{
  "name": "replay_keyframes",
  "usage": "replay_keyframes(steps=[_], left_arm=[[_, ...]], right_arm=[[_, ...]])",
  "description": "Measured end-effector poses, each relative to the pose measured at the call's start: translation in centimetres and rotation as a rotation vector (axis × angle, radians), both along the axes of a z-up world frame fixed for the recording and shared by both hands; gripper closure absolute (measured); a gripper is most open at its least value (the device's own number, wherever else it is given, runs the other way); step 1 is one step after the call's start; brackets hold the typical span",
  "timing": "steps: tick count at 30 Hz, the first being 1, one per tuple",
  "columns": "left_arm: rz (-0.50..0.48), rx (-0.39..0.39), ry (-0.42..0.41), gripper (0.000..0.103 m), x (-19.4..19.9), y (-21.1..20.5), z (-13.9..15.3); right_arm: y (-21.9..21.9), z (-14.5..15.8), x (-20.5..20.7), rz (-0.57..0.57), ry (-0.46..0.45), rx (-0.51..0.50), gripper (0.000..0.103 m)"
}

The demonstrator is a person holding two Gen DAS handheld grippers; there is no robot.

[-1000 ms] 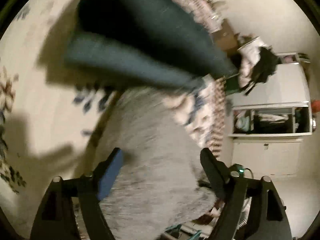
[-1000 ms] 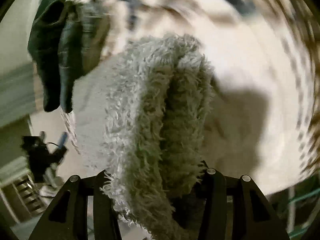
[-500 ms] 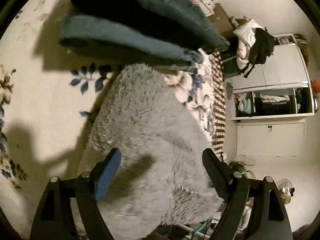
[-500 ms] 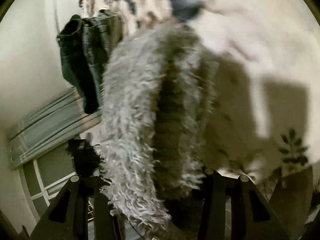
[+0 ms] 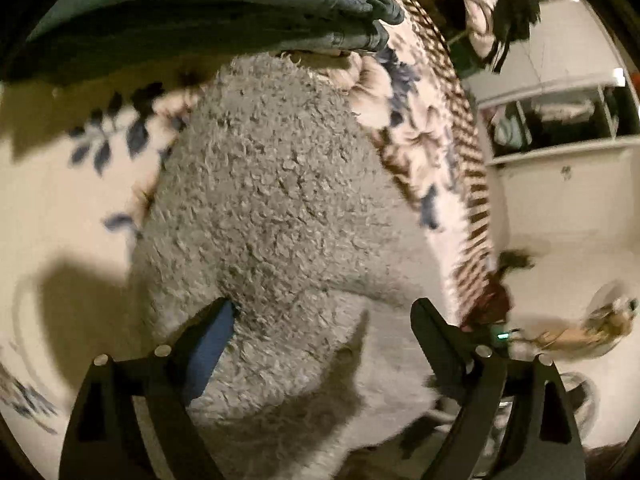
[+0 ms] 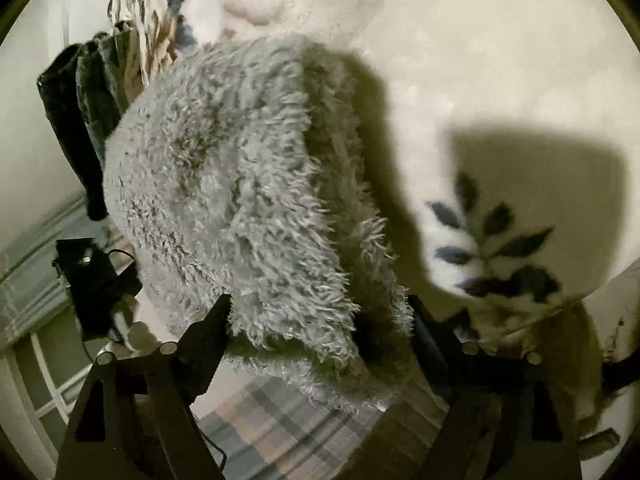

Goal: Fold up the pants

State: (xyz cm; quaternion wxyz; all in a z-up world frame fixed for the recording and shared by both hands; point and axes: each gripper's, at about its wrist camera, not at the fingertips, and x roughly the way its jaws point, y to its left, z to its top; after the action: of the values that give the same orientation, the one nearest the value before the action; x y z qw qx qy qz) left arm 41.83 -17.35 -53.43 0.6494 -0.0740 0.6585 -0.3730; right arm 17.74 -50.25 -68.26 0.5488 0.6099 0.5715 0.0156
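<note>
Right gripper (image 6: pixel 320 316) opening around fuzzy grey pants (image 6: pixel 240 184), left gripper (image 5: pixel 322 318) released above them

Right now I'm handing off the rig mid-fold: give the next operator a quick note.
Left gripper: open, astride the grey fuzzy pants, not pinching.
Right gripper: jaws opening, the pants' folded end between them.
Pants lie folded over on the floral blanket, beside the dark jeans.
Done: a fold is laid down.
Left: probably back both grippers off, check the edges, fold again if needed.
</note>
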Motion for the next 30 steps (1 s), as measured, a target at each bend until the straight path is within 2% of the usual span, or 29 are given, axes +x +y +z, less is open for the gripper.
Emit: replay_keyframes(steps=[1,2,6,9,14,17,20,23,27,30], left_arm=[[-0.028,0.032,-0.031,0.033,0.0,0.1,-0.1],[-0.054,0.077,-0.066,0.053,0.0,0.3,-0.1],[-0.077,0.102,-0.107,0.052,1.1,3.6,-0.9],[-0.028,0.080,-0.071,0.050,2.5,6.6,-2.7],[0.037,-0.019,-0.004,0.048,3.2,9.3,-3.2],[0.102,-0.140,0.099,0.043,3.2,10.4,-2.9],[0.152,-0.272,0.146,0.010,3.3,11.2,-2.5],[0.165,-0.353,0.184,0.008,3.2,11.2,-2.8],[0.123,-0.347,0.204,0.005,3.5,9.4,-4.4],[0.115,-0.375,0.246,0.001,4.3,9.2,-5.7]], right_arm=[[0.2,0.4,0.0,-0.021,-0.011,-0.004,0.018],[-0.1,0.5,-1.4,-0.030,-0.020,-0.007,0.018],[0.8,2.6,-1.4,-0.064,-0.077,-0.034,0.018],[2.0,3.0,-0.9,-0.063,-0.076,-0.046,0.018],[3.3,1.4,-1.9,-0.058,-0.079,0.007,0.018],[4.8,0.6,-1.0,-0.027,-0.110,0.026,0.007],[5.5,-0.7,-0.5,-0.042,-0.168,0.028,0.003],[5.7,-1.3,0.1,-0.123,-0.254,0.063,0.000],[6.5,-0.8,1.6,-0.157,-0.330,0.066,0.000],[7.2,-0.4,2.4,-0.152,-0.358,0.067,0.000]])
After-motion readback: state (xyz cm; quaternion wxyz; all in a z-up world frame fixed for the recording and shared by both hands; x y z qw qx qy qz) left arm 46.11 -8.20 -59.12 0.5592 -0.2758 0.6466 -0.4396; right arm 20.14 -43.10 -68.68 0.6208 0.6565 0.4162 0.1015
